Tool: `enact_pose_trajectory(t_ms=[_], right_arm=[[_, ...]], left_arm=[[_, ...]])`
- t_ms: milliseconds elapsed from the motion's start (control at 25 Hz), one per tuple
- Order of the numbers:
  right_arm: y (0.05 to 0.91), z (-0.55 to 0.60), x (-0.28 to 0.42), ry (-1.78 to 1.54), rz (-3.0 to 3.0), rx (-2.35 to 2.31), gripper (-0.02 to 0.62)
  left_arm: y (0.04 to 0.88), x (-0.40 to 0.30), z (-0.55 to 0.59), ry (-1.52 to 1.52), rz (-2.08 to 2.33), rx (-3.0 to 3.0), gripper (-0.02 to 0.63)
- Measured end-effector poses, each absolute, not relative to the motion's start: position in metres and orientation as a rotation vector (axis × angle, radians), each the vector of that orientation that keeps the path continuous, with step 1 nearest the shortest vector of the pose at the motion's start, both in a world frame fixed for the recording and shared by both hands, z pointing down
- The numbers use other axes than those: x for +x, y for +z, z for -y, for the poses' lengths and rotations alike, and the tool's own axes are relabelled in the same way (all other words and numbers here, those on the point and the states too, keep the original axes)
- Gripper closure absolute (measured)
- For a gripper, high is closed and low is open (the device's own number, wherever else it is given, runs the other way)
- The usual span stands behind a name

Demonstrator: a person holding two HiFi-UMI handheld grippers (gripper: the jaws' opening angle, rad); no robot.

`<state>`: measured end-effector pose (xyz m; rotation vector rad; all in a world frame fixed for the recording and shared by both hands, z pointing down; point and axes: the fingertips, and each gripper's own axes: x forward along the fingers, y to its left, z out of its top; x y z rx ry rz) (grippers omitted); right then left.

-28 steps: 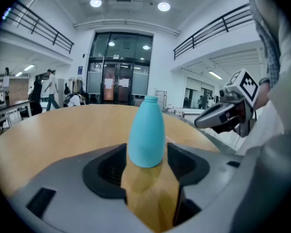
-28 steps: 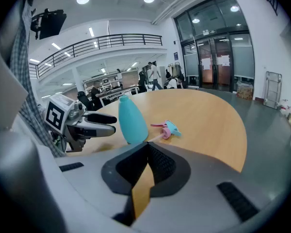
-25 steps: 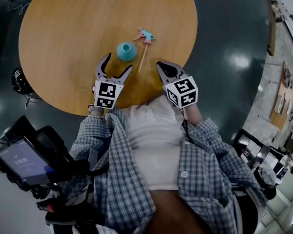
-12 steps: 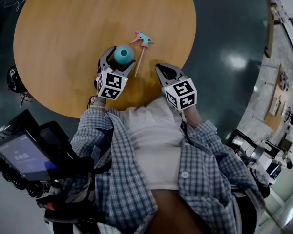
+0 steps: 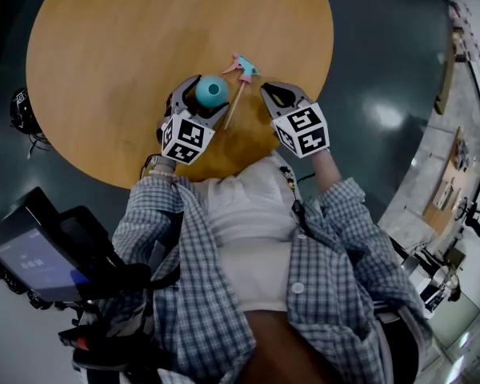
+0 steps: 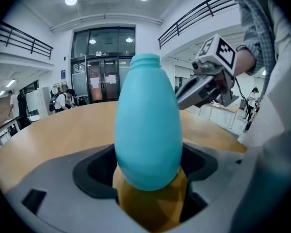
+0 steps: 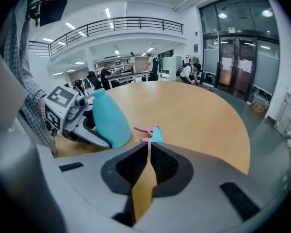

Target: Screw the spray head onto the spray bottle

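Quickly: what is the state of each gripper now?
Left gripper: open, just opened wider, spray bottle between its fingers, not gripped.
Right gripper: closed, empty.

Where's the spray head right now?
Head view: the spray head lies on the round table, just right of the teal spray bottle, beyond the right gripper.

Open-plan lab or office atrium, not a home. Round wooden table [image 5: 104, 70] on a dark glossy floor [image 5: 384, 54]. Balcony railing [image 7: 126, 22] runs across the upper left of the right gripper view, with staffed workbenches [image 7: 117, 75] below it. Tall glass doors [image 6: 104, 76] sit mid-left in the left gripper view, under recessed ceiling lights [image 6: 70, 0].
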<state>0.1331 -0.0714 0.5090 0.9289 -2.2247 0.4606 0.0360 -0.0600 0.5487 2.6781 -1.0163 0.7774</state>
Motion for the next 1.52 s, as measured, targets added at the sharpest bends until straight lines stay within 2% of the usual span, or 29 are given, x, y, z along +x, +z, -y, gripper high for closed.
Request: enact_pose_trajectory(t_ms=[160,200,280,320,760,1000,1280,1520], right_arm=[[0.519,0.107,0.124,0.447,2.203,0.85,0.597],[0.522,0.114,0.121,0.467,2.195,0.834,0.567],[0.531,0.126,0.117,0.529,2.165,0.8,0.456],[0.535,0.131,0.115,0.555,2.147,0.785,0.445],[0.573,0.145,0.095,0.837,2.018,0.585,0.442],[0.568,0.145,0.088,0.89,2.073,0.577,0.466],[0.535,0.153,0.096,0.702,2.19,0.702,0.48],[0.453,0.17,0.1,0.329,2.325,0.824,0.48]], left_arm=[[0.553,0.035,0.059,0.775,1.023,2.673,0.195],[0.553,0.035,0.06,0.776,1.023,2.672,0.195],[0.554,0.036,0.062,0.776,1.025,2.67,0.195],[0.553,0.037,0.063,0.776,1.026,2.67,0.195],[0.554,0.04,0.071,0.769,1.042,2.652,0.195],[0.555,0.04,0.071,0.751,1.042,2.631,0.195],[0.559,0.033,0.075,0.746,1.082,2.601,0.196],[0.557,0.026,0.081,0.743,1.045,2.614,0.196]])
